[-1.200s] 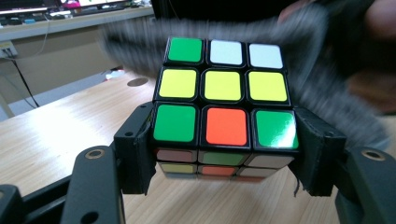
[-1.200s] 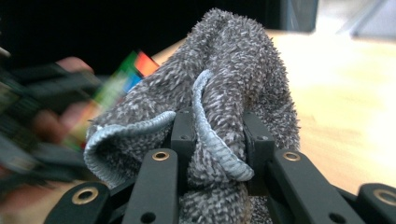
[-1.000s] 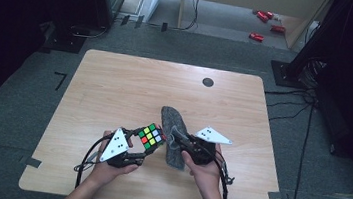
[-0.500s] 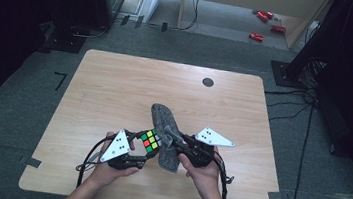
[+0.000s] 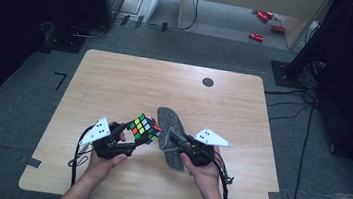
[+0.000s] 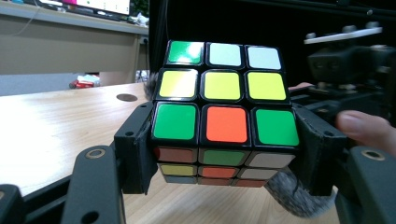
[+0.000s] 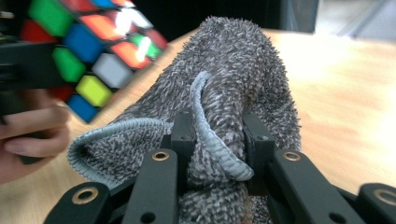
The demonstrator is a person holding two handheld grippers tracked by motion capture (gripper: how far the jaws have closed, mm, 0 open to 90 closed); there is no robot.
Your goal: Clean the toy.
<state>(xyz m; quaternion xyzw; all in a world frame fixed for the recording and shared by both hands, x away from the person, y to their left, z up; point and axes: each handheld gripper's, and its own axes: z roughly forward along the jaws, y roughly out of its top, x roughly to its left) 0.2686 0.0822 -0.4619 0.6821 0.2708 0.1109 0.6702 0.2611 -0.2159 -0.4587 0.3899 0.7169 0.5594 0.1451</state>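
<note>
Left hand [image 5: 107,157]: comes in from the bottom edge of the high view and grasps the left gripper over the near part of the table.
Left gripper [image 5: 136,137]: black two-jaw tool with a grey three-cornered plate on top; its jaws are closed tight on the cube, one pad on each side of the lowest layer, as the left gripper view shows [image 6: 224,140].
Cube: a scrambled plastic puzzle cube with black edges and green, yellow, orange, white, red and blue stickers [image 5: 144,127]; it is held clear of the table top, tilted on one corner in the high view, just left of the cloth. In the left gripper view its facing side [image 6: 225,93] has green and white squares above, yellow in the middle row, and green, orange, green below.
Cloth: a grey, nubbly towelling cloth with a pale blue-grey hemmed edge [image 5: 170,136]; bunched into a long roll, its far end near the cube, touching or not I cannot tell.
Right gripper [image 5: 176,140]: black two-jaw tool, also with a grey plate; its jaws are pinched together on a fold of the cloth [image 7: 219,140].
Right hand [image 5: 203,168]: grips the right gripper, forearm entering from the bottom edge.
Table: light wooden top with rounded corners [image 5: 131,82]; a small dark round hole [image 5: 208,82] lies near the far edge.
</note>
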